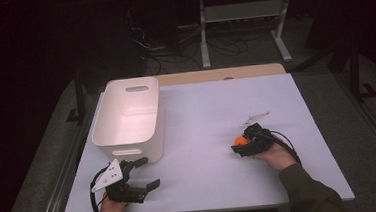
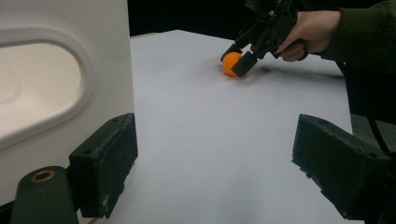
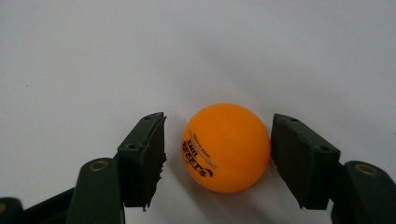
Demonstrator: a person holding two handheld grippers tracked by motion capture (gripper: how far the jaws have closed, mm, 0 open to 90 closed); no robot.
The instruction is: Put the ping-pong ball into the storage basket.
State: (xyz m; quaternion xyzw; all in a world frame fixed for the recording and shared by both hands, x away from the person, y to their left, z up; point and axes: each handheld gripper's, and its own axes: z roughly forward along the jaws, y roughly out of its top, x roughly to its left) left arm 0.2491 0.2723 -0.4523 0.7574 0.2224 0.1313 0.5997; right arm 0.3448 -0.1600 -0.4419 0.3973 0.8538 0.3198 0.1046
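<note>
Looks early in the job, going by the layout: nothing lifted yet, nothing dropped into the white bin [image 1: 128,140] at the far left of the tabletop [image 1: 206,175], and seemingly nothing inside that bin as far as the high view reaches. Judged as a pick-and-place just at the grasp, with the lift, the carry across to the bin and the release all left to do. Finds the orange ball [image 3: 226,148] resting on the pale tabletop, right of centre and well apart from the bin. Shows the right gripper [image 3: 219,123] lowered over it, jaws narrowed around the ball but not clamped: in the right gripper view, a slim gap between the one jaw's pad and the printed side of the ball, and the other pad touching or all but touching the opposite side. Places the ball squarely between the two jaws, about level with their tips, a little nearer the second jaw. Confirms the same from the left gripper view, with the ball bracketed by the far jaws and sitting on the surface. Leaves the left gripper [image 1: 148,173] idle near the front edge, just beside the bin's near corner, jaws spread wide and holding nothing. Calls for only a slight further squeeze before any lift.
</note>
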